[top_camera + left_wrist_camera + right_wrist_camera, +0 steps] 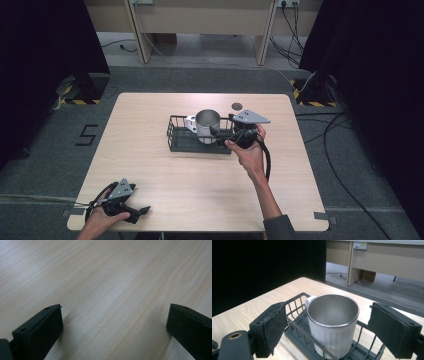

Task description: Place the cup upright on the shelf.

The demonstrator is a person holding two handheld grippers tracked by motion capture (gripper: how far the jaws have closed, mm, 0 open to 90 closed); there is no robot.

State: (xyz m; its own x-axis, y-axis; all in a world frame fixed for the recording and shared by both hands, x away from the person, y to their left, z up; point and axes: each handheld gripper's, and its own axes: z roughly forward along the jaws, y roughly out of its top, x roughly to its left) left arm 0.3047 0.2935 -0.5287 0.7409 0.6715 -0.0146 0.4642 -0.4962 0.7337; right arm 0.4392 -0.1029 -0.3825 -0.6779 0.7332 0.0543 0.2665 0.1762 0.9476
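Two black jaws stick up from the bottom, one at about 7 o'clock and one at about 4 o'clock. They are far apart, with nothing between them. Behind them is the table (107,285), light wood with long lines running from 7 o'clock up to 1 o'clock.

A light wooden table (150,165) stands on grey carpet (45,165); beyond the table, a beige desk (200,20), black curtains (45,40) at both sides
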